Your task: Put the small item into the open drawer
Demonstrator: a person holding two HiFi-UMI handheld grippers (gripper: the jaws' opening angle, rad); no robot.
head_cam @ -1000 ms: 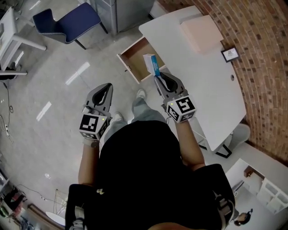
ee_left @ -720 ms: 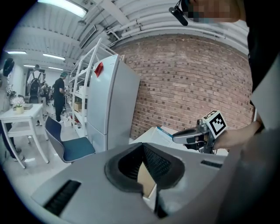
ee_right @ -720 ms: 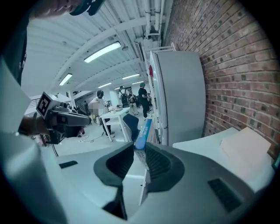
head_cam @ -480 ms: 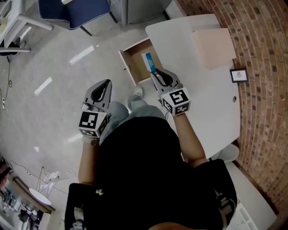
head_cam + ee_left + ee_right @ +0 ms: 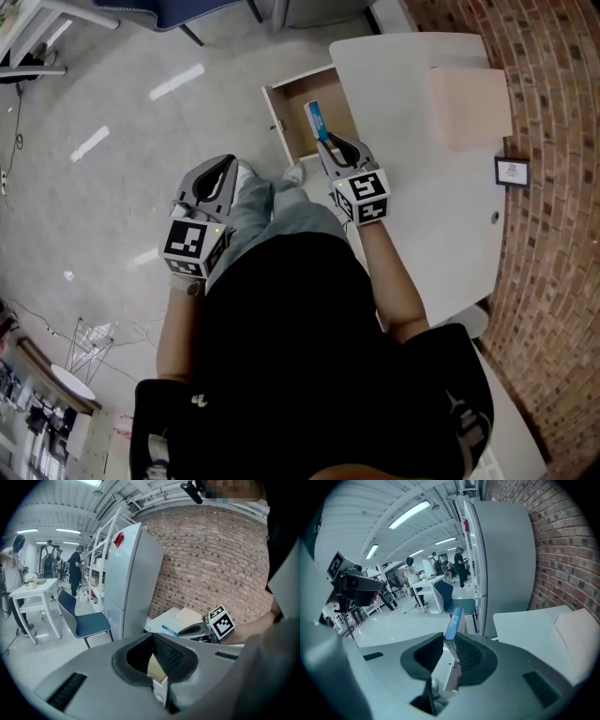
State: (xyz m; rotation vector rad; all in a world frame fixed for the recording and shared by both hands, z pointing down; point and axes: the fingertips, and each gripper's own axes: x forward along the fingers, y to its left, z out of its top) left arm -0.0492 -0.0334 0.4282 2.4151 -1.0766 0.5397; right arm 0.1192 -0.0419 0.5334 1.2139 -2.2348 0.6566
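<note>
My right claw (image 5: 330,150), jaws clamped on the blue-and-white box (image 5: 316,122), has carried it from the right edge of the open drawer (image 5: 335,97) to above its middle, so I judge release is next.

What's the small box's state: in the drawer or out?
Out. The right gripper clamps the blue box between its jaws, not released; in the head view the box overlaps the open drawer.

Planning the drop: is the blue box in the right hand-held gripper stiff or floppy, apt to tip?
Probably stiff: the box juts straight from the right hand-held gripper, no sag. Slim, so likely light, and apt to fall flat in the drawer.
</note>
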